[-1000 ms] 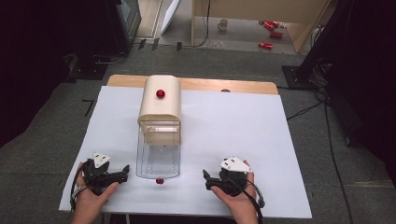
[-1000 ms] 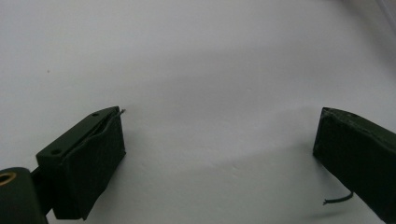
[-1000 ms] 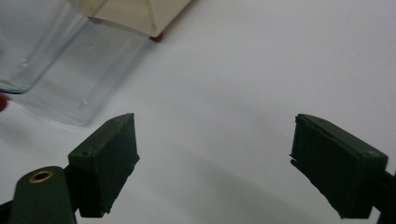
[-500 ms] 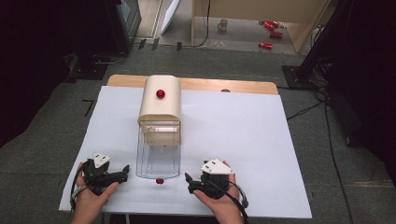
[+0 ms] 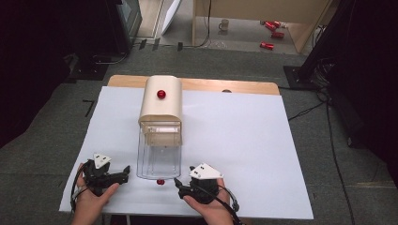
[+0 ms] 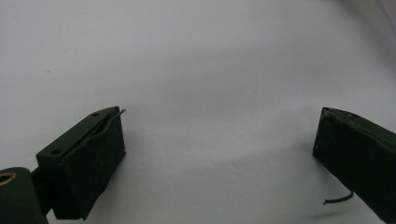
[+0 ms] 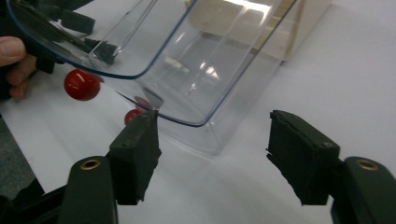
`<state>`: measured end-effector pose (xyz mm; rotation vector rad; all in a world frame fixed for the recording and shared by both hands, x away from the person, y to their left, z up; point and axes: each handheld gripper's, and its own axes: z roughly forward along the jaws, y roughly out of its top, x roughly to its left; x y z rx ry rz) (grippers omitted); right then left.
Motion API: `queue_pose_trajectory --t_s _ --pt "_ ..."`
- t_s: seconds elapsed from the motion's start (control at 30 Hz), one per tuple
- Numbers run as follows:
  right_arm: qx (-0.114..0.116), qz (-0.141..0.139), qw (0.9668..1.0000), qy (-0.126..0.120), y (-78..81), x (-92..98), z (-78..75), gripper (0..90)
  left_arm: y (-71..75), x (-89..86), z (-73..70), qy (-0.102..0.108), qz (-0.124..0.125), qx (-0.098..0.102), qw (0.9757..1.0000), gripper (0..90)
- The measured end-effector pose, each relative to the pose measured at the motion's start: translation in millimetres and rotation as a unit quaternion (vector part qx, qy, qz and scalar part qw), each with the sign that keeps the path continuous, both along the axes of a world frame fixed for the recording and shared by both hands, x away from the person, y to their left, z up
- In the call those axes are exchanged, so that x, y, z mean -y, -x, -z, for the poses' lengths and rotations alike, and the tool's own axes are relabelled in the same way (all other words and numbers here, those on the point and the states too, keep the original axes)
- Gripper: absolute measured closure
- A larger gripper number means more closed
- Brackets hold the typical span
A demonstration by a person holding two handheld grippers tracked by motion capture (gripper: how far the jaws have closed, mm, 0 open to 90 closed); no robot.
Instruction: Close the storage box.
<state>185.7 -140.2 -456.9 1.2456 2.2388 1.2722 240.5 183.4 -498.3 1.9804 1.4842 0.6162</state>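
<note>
Clear plastic drawer (image 5: pixel 158 157) stands pulled out from the near end of a cream-coloured box (image 5: pixel 161 104) at the middle of the white table top (image 5: pixel 244 140), and a small red knob (image 5: pixel 160 182) sits on the drawer's near face, close to the table's near edge. A second red knob (image 5: pixel 161 94) sits on top of the cream box, farther off. The right gripper (image 5: pixel 179 183) lies in a hand at the near edge, just to the right of the drawer's knob, pointing left toward it; its jaws have just been closing, and in the right gripper view (image 7: pixel 212 147) they stand partly apart with nothing pressed between them, one jaw tip right up against the drawer's near corner while the red knob (image 7: pixel 81 85) lies beyond it, apart from both pads. That same view looks through the transparent drawer wall (image 7: pixel 196 60) to the cream box behind. The left gripper (image 5: pixel 123 171) rests in the other hand just to the left of the drawer, pointing right; in the left gripper view (image 6: pixel 219 144) its jaws are spread wide over bare white surface, holding nothing.
</note>
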Motion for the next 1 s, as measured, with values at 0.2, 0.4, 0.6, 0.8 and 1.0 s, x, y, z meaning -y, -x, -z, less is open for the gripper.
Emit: queue_pose_trajectory --t_s 0.2,0.4,0.6,0.8,1.0 --pt "0.010 -0.027 0.9995 -0.007 2.6 -5.8 -1.6 49.7 0.0 0.0 0.0 0.000 0.000 0.000 1.0000 2.0" --pt "0.017 -0.028 0.9994 -0.010 4.3 -7.0 -4.9 57.5 0.0 0.0 0.0 0.000 0.000 0.000 1.0000 2.0" --pt "0.019 -0.023 0.9993 -0.021 3.5 -5.3 -10.4 59.4 0.0 0.0 0.0 0.000 0.000 0.000 1.0000 2.0" --pt "0.028 -0.019 0.9991 -0.027 -0.5 -4.8 -17.1 59.3 0.0 0.0 0.0 0.000 0.000 0.000 1.0000 2.0" --pt "0.034 -0.014 0.9987 -0.035 -4.1 -4.6 -24.5 59.3 0.0 0.0 0.0 0.000 0.000 0.000 1.0000 2.0"
